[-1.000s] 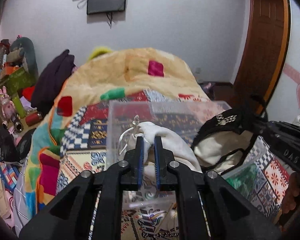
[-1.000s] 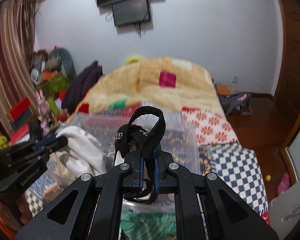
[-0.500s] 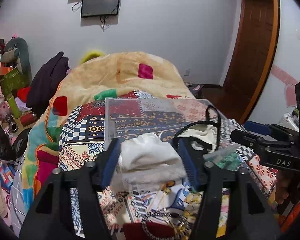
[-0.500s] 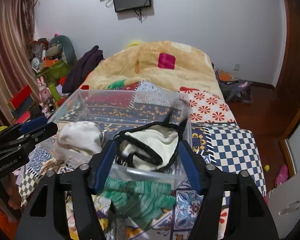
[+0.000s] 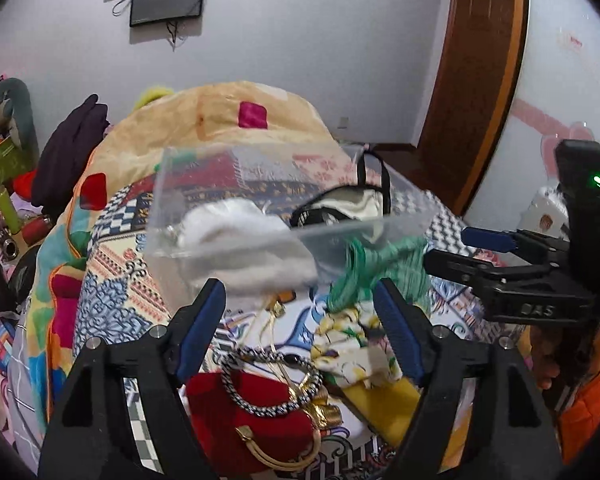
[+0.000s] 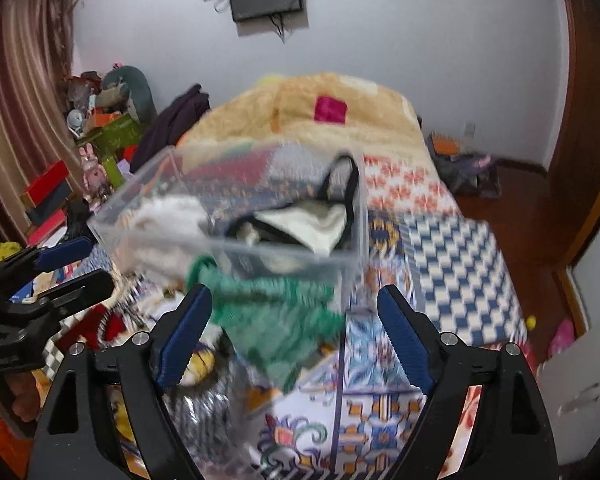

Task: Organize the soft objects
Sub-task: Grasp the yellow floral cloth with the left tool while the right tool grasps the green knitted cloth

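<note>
A clear plastic storage box sits on the patterned patchwork bed quilt. Inside it, a white fluffy cloth bundle lies at the left and a cream pouch with black straps at the right. A green knitted cloth lies near the box's front wall. The left gripper and right gripper both hover with jaws spread, holding nothing.

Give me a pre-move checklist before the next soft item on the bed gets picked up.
1. Left hand-held gripper open and empty: ok.
2. Right hand-held gripper open and empty: ok.
3. White cloth inside the clear bin: ok.
4. Black-strapped cream bag inside the bin: ok.
5. Green knit item outside the bin, against its front wall: not ok, next candidate.
6. Red pouch is free to lift: cannot tell, cords lie across it.
</note>
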